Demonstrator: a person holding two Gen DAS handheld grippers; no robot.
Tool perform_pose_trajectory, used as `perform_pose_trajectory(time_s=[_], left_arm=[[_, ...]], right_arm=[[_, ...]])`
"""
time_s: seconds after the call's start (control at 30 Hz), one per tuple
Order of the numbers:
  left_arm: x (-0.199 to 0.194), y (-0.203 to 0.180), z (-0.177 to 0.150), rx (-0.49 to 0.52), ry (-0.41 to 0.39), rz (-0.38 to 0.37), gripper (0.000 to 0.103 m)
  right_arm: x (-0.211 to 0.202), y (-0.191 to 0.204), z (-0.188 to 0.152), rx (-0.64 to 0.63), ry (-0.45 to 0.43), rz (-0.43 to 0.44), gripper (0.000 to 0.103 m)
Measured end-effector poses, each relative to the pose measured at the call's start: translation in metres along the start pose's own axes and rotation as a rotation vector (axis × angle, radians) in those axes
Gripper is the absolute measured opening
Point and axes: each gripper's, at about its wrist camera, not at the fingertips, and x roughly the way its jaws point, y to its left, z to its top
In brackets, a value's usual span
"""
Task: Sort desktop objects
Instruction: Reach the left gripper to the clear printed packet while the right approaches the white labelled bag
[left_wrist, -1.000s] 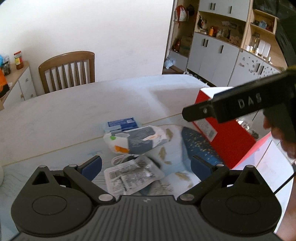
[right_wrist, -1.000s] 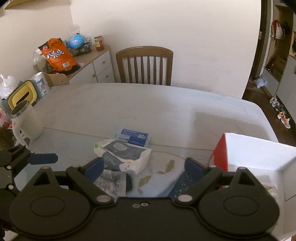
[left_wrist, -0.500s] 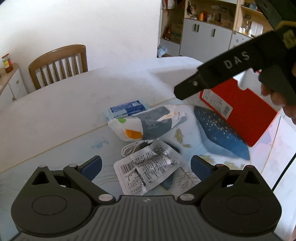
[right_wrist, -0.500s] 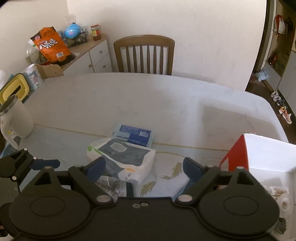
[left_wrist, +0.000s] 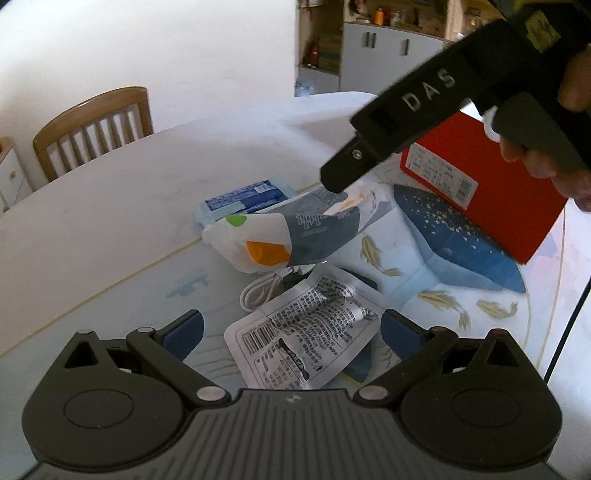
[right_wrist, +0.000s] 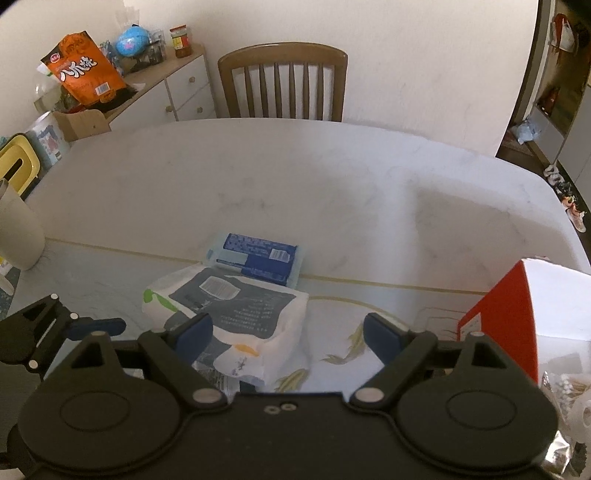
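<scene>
White desk (right_wrist: 295, 177) carried a tissue pack (right_wrist: 236, 314); both tongs, left (left_wrist: 291, 332) and right (right_wrist: 288, 332), gaped, pinching nothing.

Daylight is washing over the big white marble-look table (right_wrist: 295, 184), and a wooden slat-back chair (right_wrist: 282, 81) is sitting at its far edge against a plain white wall (right_wrist: 406, 55). Left of the chair a white drawer cabinet (right_wrist: 184, 92) is holding clutter; grey cupboards (left_wrist: 388, 55) are standing off to the right.
</scene>
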Motion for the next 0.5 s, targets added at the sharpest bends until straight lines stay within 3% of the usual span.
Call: perform_pose_trajectory(time_s=[0.5], left_arm=[[0.023, -0.007, -0.004, 0.078, 0.001, -0.049, 0.102]], right_arm=[[0.028, 0.002, 0.001, 0.031, 0.023, -0.005, 0.078]])
